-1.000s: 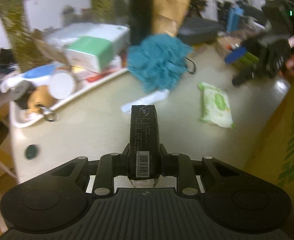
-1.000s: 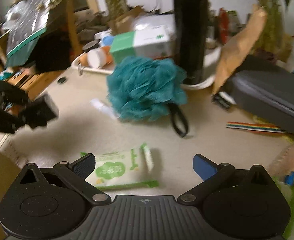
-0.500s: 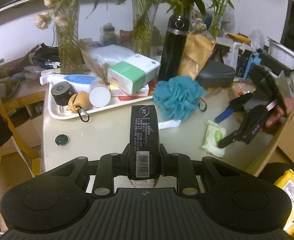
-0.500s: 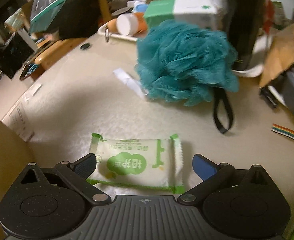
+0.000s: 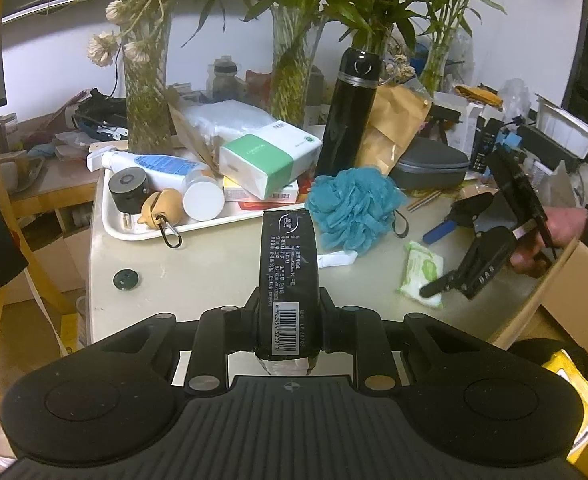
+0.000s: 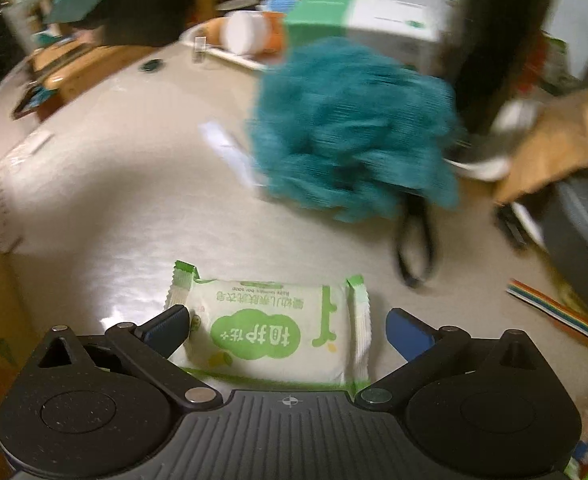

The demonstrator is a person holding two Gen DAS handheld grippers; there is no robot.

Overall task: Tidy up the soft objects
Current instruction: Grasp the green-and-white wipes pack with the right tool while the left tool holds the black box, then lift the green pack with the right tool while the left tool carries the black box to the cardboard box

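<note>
Both handheld tools are matte black plastic with a ribbed grey deck carrying a small crosshair mark, flanked by two round housings with shallow circular dimples. Silver pivot screws stud the black linkage arms. The left gripper (image 5: pixel 287 320) has black fingers; the right gripper (image 6: pixel 287 326) wears blue pads (image 6: pixel 408 330) on its fingertips. The right hand (image 5: pixel 550 236) is bare skin emerging from a dark sleeve.
</note>
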